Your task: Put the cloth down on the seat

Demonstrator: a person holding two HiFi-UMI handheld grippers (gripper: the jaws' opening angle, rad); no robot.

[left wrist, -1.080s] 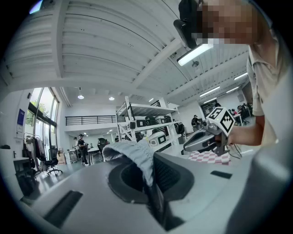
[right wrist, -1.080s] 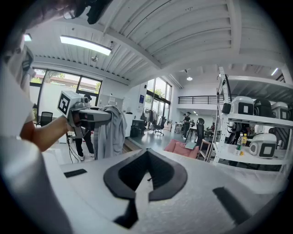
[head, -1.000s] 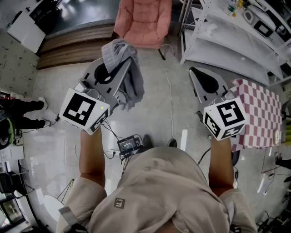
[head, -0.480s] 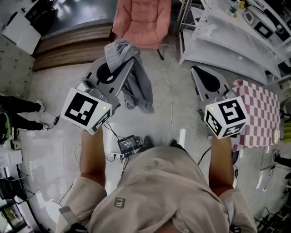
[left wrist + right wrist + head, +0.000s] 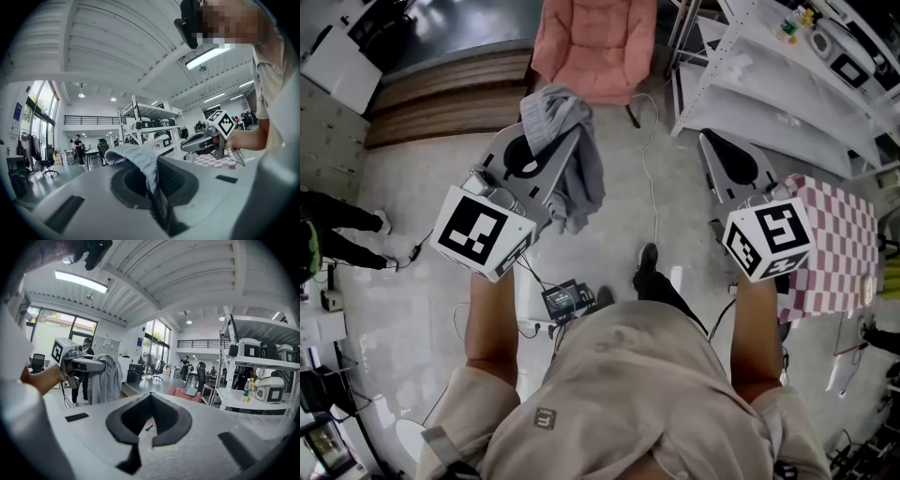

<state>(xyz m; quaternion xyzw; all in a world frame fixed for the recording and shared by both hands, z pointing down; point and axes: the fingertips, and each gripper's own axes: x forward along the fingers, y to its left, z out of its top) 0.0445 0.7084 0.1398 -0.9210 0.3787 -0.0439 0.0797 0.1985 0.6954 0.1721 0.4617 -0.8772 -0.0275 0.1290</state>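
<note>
A person's bare left forearm [image 5: 492, 319] reaches straight ahead, the hand hidden behind the marker cube of the left gripper [image 5: 562, 134]. The right gripper view shows this gripper held roughly level. Its jaws are pressed together on a grey cloth [image 5: 584, 173], pinching it near the tips. One bunch of fabric rides up over the top of the jaws, and the rest hangs in loose folds along their right side, clear of the pale floor [image 5: 412, 178].

In the left gripper view the cloth [image 5: 143, 161] runs down into the slit between the closed jaws. Just beyond the cloth stands a pink seat [image 5: 595, 47]. The fabric is in the air in front of its near edge, apparently not touching it.

To the right, well apart from the cloth, the right forearm [image 5: 757, 328] is stretched forward too. The right gripper [image 5: 710, 143] has its jaws meeting at the tips with nothing between them. Farther right are a white shelving rack [image 5: 787, 75] and a checked table [image 5: 839, 234].
</note>
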